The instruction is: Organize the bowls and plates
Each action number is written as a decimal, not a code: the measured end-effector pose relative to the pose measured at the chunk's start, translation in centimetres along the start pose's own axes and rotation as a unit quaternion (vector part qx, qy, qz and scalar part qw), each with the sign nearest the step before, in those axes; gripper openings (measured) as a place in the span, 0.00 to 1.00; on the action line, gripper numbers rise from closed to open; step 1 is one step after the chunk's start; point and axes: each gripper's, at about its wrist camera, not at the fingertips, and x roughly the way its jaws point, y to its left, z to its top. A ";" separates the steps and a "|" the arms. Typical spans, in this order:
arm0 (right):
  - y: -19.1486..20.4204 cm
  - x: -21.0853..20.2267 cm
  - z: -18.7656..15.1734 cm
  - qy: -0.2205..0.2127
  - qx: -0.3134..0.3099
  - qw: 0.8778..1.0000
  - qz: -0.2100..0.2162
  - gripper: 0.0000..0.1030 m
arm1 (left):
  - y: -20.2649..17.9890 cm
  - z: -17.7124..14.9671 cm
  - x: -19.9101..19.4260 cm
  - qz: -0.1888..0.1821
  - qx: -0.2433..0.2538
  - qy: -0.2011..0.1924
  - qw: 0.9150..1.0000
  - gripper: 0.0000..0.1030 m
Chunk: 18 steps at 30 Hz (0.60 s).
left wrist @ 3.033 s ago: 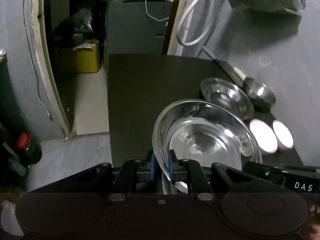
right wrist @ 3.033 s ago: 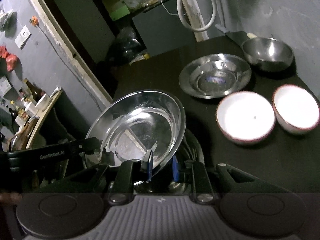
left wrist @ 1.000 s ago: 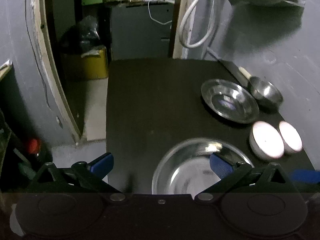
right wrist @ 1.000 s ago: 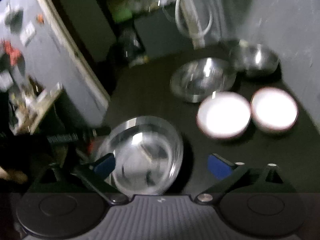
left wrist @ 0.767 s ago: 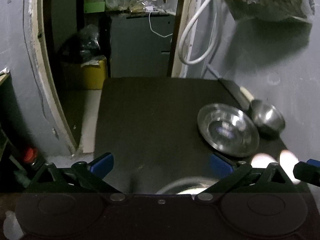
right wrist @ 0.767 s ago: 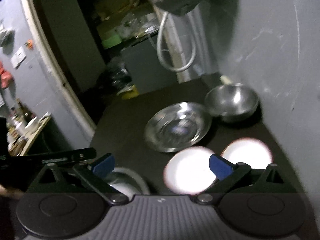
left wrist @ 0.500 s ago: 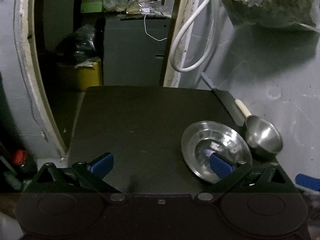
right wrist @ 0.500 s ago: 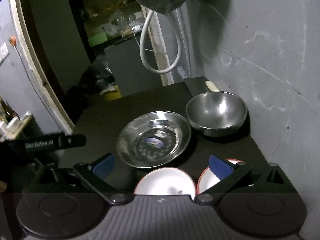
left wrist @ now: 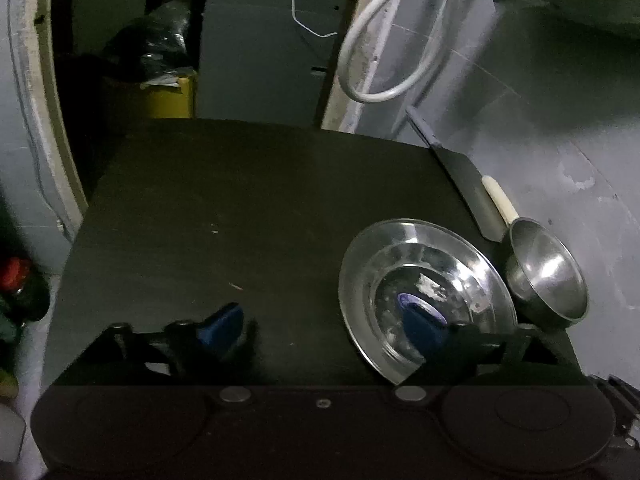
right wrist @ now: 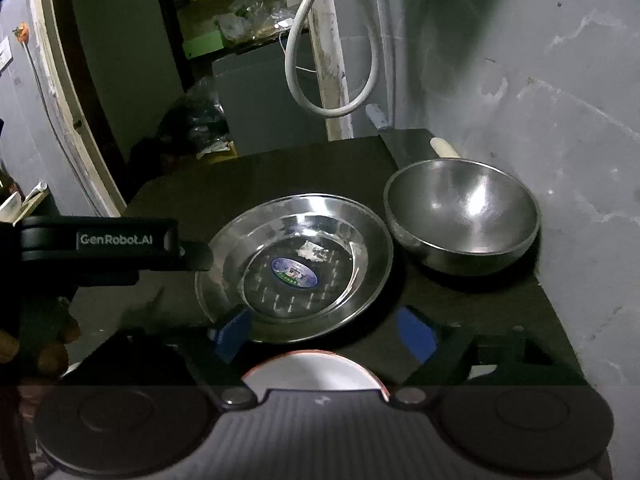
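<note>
Your left gripper is spread wide, empty, above the dark tabletop. Its right finger overlaps the shallow round steel plate with a blue sticker. Your right gripper is also released, straddling the plate's near rim. The deep steel bowl sits just right, by the wall.

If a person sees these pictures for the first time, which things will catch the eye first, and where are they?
The shiny steel plate with a blue sticker in its middle stands out on the dark table. Beside it, near the grey wall, sits a deep steel bowl. Both the left gripper and the right gripper are open and empty, and a white bowl peeks in below the right one.
</note>
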 end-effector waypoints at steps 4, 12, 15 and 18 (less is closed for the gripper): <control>-0.3 0.9 -0.1 0.006 0.009 1.000 0.001 0.66 | -0.2 -0.1 0.9 -0.021 0.005 0.015 1.000 0.43; -0.4 1.7 -0.2 0.014 0.016 1.000 0.007 0.53 | -0.3 -0.3 1.8 -0.037 0.003 0.023 0.999 0.19; -0.4 1.9 -0.2 0.013 0.018 1.000 0.007 0.50 | -0.4 -0.4 1.7 -0.038 0.013 0.018 0.999 0.16; -0.4 1.9 -0.3 0.012 0.020 1.000 0.006 0.45 | -0.3 -0.4 1.6 -0.037 0.018 0.015 0.999 0.15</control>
